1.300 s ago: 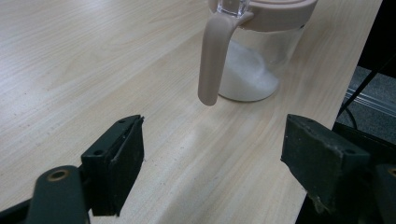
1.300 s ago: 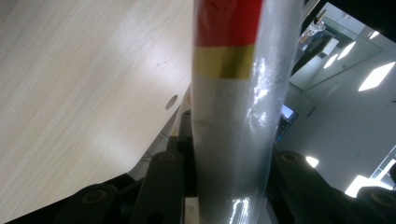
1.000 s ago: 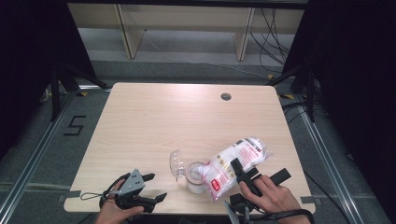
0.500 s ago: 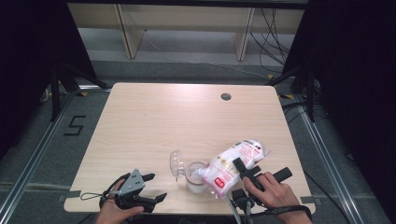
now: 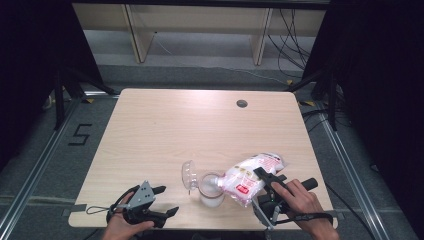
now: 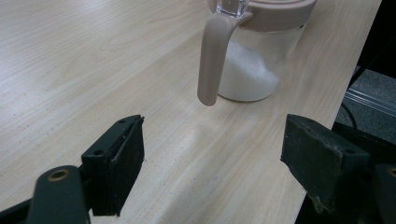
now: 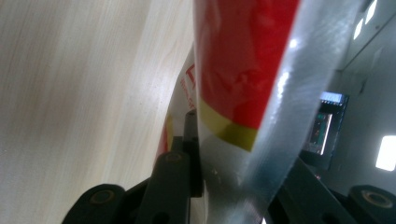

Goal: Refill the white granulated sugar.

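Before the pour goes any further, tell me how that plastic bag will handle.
Likely floppy: the bag sags and creases where the right gripper pinches it. Probably slippery, since its film shines in the right gripper view. Its weight may shift as the white grains run toward the jar.

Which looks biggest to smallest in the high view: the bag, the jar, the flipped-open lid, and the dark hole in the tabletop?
1. The bag, clamped in the right gripper.
2. The jar.
3. The lid, only slightly smaller than the jar.
4. The hole, which sits farther from the camera.
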Tool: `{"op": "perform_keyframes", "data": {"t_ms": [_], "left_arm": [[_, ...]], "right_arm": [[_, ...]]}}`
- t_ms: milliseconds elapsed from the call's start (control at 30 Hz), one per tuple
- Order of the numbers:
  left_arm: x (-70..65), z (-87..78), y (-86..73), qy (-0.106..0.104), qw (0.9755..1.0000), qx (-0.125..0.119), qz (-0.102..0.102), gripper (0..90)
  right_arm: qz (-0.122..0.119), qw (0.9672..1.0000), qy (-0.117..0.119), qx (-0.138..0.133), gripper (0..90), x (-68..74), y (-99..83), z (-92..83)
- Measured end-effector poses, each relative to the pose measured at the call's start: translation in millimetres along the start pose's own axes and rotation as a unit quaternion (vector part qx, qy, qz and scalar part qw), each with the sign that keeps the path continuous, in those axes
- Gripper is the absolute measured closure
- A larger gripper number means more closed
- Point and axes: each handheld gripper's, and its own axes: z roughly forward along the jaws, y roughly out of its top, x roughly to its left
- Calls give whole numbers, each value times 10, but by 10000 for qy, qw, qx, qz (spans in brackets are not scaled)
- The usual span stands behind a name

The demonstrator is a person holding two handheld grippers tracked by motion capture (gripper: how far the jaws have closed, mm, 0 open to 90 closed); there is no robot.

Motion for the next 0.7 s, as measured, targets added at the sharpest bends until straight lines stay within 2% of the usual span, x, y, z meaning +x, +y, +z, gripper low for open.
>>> {"op": "perform_keyframes", "data": {"t_ms": [33, 67, 100, 133, 167, 233, 267, 300, 333, 400, 467, 500, 533, 600, 633, 667, 700], "left_arm": [[0, 0, 0, -12, 10000, 13, -18, 208], [-2, 0, -1, 6, 10000, -3, -23, 208], [-2, 0, -1, 3, 10000, -4, -24, 208], [-3, -1, -1, 4, 10000, -3, -29, 208], [-3, 0, -1, 5, 10000, -4, -28, 208], [2, -1, -1, -17, 10000, 32, -5, 209], [2, -2, 0, -15, 10000, 25, 0, 209], [-5, -1, -2, 7, 10000, -3, -41, 209], [-6, -2, -1, 10, 10000, -7, -52, 209], [-6, -5, -2, 35, 10000, -25, -60, 209], [-1, 4, -7, -1, 10000, -38, -75, 209], [-1, 4, -7, 0, 10000, -31, -75, 209], [-5, -1, -5, 8, 10000, -11, -65, 209], [-7, -7, -2, 34, 10000, -20, -57, 209], [-3, -8, -2, 50, 10000, -16, -38, 209], [-4, -7, -4, 42, 10000, -28, -55, 209], [-3, -7, -5, 43, 10000, -29, -55, 210]], "right_arm": [[158, 9998, -35, -82, 777, 9, -21, 0], [208, 9998, -16, -63, 777, -5, -26, -10], [136, 9998, -28, -144, 777, -21, -34, -8], [306, 9994, -17, -154, 777, 3, -39, -4], [342, 9994, 44, -88, 777, 10, -42, -10], [225, 9997, 38, -133, 777, 0, -40, 5], [349, 9993, 83, -79, 777, 17, -41, -1], [282, 9994, 50, -169, 777, 7, -45, 12], [384, 9991, 84, -177, 777, 18, -53, 16], [335, 9992, 37, -222, 777, 5, -58, 18], [389, 9989, 44, -259, 777, -7, -65, 16], [729, 9970, 86, -228, 777, 24, -75, 7], [614, 9976, 51, -304, 778, -5, -81, 11], [1091, 9935, 5, -316, 778, 29, -109, -2], [1004, 9943, -18, -361, 778, -8, -125, 1], [1184, 9924, -10, -350, 779, -2, -137, 1], [1456, 9889, 6, -289, 779, 1, -157, 0]]}}
